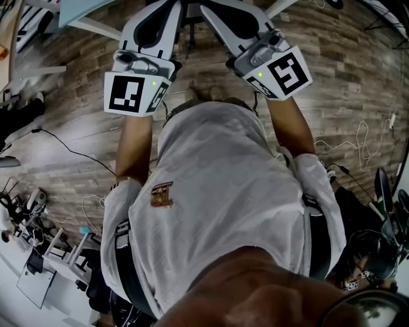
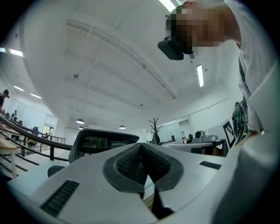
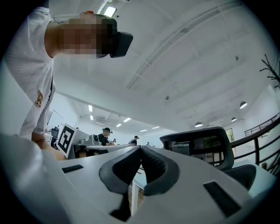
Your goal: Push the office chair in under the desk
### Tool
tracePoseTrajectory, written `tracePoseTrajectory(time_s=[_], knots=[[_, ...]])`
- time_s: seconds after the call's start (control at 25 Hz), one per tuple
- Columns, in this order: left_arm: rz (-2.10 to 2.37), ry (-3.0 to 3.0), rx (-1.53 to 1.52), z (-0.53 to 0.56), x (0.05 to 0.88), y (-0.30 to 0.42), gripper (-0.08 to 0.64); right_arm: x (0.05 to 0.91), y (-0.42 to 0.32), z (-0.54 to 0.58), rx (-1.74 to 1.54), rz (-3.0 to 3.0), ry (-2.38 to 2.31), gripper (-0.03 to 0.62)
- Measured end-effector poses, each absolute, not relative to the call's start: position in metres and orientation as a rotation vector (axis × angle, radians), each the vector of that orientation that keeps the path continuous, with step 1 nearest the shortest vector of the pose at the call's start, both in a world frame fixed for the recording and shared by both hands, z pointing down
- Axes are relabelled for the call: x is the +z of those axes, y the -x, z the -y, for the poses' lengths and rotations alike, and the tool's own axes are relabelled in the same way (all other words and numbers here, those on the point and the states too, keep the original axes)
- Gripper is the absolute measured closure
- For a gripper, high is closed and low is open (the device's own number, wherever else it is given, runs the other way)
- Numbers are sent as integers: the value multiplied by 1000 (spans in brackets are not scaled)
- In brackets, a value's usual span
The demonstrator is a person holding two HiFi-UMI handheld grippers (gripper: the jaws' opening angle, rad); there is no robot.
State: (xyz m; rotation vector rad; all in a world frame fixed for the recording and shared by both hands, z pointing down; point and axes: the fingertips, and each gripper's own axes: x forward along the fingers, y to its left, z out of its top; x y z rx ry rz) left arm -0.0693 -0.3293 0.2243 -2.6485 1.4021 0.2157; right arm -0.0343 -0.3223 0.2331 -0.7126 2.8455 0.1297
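While both point ahead, the left claw is clenched tight on nothing, and so is the right claw. The office chair stands past them, with a gap before its mesh back. A pale blue tabletop sits near the chair. I cannot tell if the chair is pushed in or waiting. Any push needs both shut tips on the chair's back.

office chair: black frame, mesh back, upright, at 4 o'clock in the right gripper view. surface: pale blue top, white legs, at 11 o'clock in the head view.
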Motion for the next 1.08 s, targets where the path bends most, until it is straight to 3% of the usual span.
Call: tracePoseTrajectory(time_s=[1.08], knots=[[-1413, 2674, 205, 342, 234, 59, 541, 243, 21, 338, 88, -2848, 724, 558]])
